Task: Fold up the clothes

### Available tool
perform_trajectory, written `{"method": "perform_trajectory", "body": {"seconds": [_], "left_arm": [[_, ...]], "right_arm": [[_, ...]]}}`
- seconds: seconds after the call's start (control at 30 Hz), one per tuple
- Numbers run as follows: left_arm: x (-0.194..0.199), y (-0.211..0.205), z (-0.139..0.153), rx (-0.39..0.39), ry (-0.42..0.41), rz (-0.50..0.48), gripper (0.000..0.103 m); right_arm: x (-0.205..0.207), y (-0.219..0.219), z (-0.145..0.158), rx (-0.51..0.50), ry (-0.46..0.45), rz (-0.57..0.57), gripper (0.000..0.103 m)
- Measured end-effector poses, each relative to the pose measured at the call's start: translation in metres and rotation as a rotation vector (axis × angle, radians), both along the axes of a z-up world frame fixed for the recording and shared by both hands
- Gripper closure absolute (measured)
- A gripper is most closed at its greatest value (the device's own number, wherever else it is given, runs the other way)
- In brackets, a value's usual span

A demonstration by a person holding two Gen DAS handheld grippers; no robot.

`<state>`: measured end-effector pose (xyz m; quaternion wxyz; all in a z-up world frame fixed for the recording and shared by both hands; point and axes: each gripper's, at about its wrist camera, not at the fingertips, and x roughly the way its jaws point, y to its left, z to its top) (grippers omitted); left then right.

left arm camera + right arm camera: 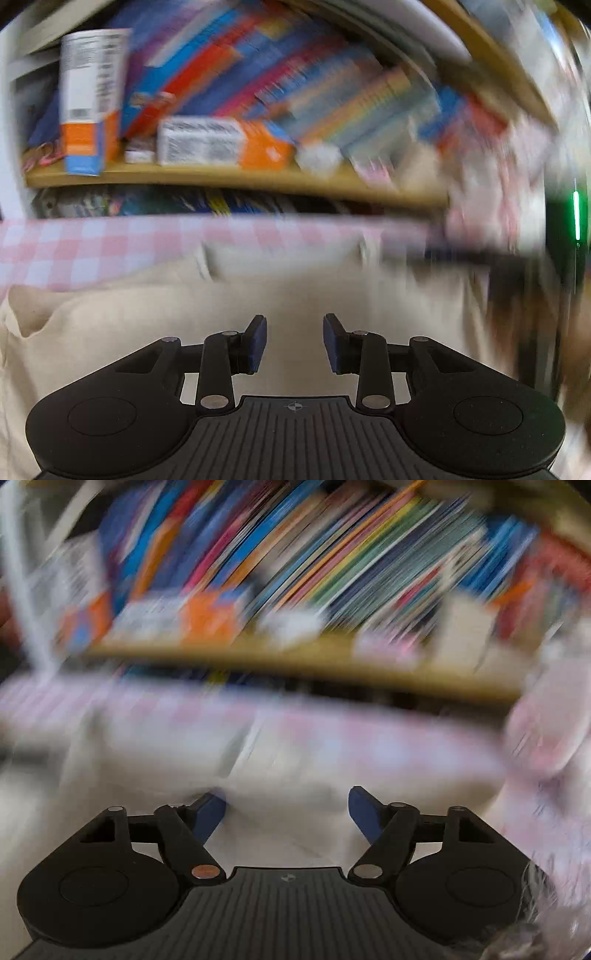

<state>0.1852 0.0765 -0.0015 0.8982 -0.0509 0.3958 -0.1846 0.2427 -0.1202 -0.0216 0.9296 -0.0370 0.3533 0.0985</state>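
both grippers, left (294, 341) & right (286, 812), spread wide, empty, over cream garment (110, 332). prob between folds, gotta pinch an edge next.

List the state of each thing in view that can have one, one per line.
left gripper: open, empty, over the garment
right gripper: open wide, empty
cream garment: lying on the checked cloth, rumpled at its left edge
tall box: upright on the shelf
flat box: lying on its side
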Motion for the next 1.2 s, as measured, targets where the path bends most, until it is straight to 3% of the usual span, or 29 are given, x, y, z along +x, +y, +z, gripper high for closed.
{"method": "perform_trajectory", "body": {"seconds": [0.1,0.17,0.27,0.37,0.43,0.5,0.53,0.6,0.7,0.73,0.77,0.8,0.9,1.1,1.17,1.2], "left_arm": [[-0.002,-0.020,-0.006,0.094,0.008,-0.085,0.070],[0.006,-0.023,-0.011,0.063,0.032,-0.068,0.070],[0.033,-0.015,-0.019,-0.031,0.071,0.004,0.068],[0.066,0.016,-0.020,-0.149,0.096,0.149,0.068],[0.075,0.043,-0.009,-0.226,0.075,0.279,0.067],[0.067,0.070,0.005,-0.336,0.016,0.311,0.062],[0.059,0.083,0.010,-0.353,-0.011,0.326,0.058],[0.042,0.101,0.014,-0.309,-0.030,0.330,0.056],[0.004,0.105,0.014,-0.182,-0.015,0.305,0.056],[-0.009,0.106,0.014,-0.139,-0.010,0.296,0.056],[-0.022,0.107,0.014,-0.097,-0.005,0.288,0.056],[-0.037,0.112,0.013,-0.085,0.002,0.302,0.056],[-0.072,0.126,0.010,-0.079,0.028,0.354,0.056],[-0.114,0.148,0.008,-0.101,0.065,0.472,0.056],[-0.121,0.151,0.012,-0.086,0.053,0.495,0.055],[-0.123,0.153,0.015,-0.079,0.047,0.505,0.055]], "right_arm": [[0.011,-0.023,0.022,0.098,-0.090,-0.124,0.033],[0.003,-0.039,0.027,0.130,-0.103,-0.134,0.033],[-0.017,-0.057,0.023,0.107,-0.086,-0.145,0.033],[-0.033,-0.072,0.012,0.063,-0.045,-0.133,0.033],[-0.033,-0.082,0.005,0.042,-0.010,-0.152,0.033],[-0.032,-0.093,-0.002,0.021,0.025,-0.172,0.033],[-0.031,-0.101,-0.005,0.030,0.039,-0.186,0.033],[-0.027,-0.112,-0.011,0.052,0.072,-0.203,0.033],[-0.021,-0.121,-0.022,0.077,0.116,-0.208,0.038],[-0.022,-0.120,-0.023,0.072,0.105,-0.189,0.051],[-0.022,-0.119,-0.020,0.081,0.113,-0.159,0.081],[-0.022,-0.118,-0.017,0.092,0.122,-0.128,0.090],[-0.044,-0.112,0.015,0.134,0.028,-0.053,0.091],[-0.031,-0.115,-0.007,0.051,0.105,-0.153,0.090],[-0.026,-0.117,-0.018,0.026,0.102,-0.171,0.079],[-0.026,-0.116,-0.018,-0.007,0.093,-0.172,0.068]]}}
